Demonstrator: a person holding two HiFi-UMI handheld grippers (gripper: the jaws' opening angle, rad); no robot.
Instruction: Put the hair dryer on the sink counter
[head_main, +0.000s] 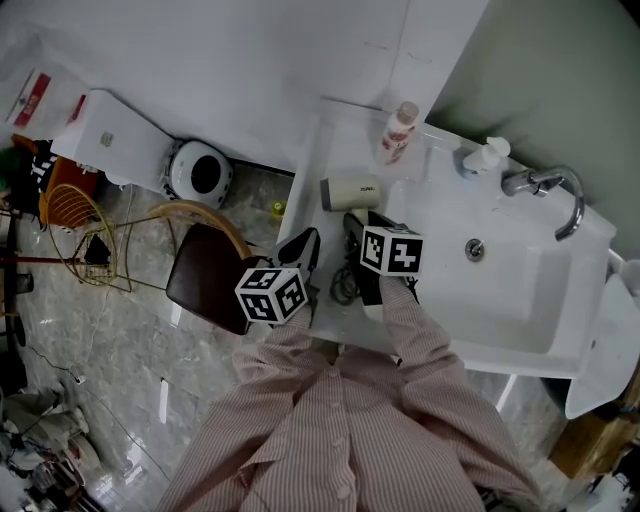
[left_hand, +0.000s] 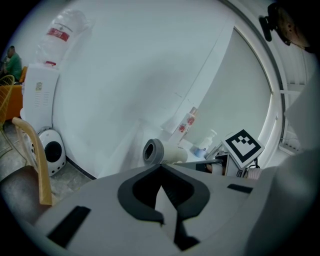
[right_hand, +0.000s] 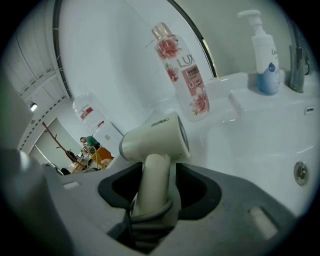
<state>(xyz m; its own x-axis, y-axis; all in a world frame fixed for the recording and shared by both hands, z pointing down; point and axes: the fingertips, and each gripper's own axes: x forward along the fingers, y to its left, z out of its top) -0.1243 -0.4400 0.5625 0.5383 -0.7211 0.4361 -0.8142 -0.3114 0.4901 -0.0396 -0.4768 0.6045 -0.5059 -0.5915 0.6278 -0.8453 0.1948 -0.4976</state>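
Dryer (head_main: 350, 192) lies on its side on the counter (head_main: 340, 140), upper middle of the head view, just left of the basin (head_main: 520, 290) and below the pink bottle (head_main: 398, 132). Head view hides its handle under the right gripper (head_main: 353, 228) and that gripper's marker cube. In the right gripper view the dryer (right_hand: 155, 137) sits centre frame, with the handle running down between the right gripper (right_hand: 159, 165) jaws. The jaws are apart, with a dark gap on each side of the handle and no pad pressing on it. The cord (right_hand: 150, 220) is wrapped at the handle base, its lower end cut off by the gripper body. In the head view the cord (head_main: 345, 287) is a dark tangle at the counter's near edge, partly under the sleeves. Left gripper (head_main: 305, 242) is at the counter's left edge, close to the right one. In its own view the left gripper (left_hand: 160, 167) jaw tips meet with nothing between them. Just above them only the dryer (left_hand: 160, 151) barrel's round end shows; the rest is behind the jaws. Pink bottle (right_hand: 182, 75) stands just behind the dryer, pump bottle (right_hand: 265, 55) at upper right. The tap (head_main: 545, 185) is whole in the head view but only a sliver at the right edge of the right gripper view. Chair (head_main: 205, 270) on the floor at left is half covered by the left cube.
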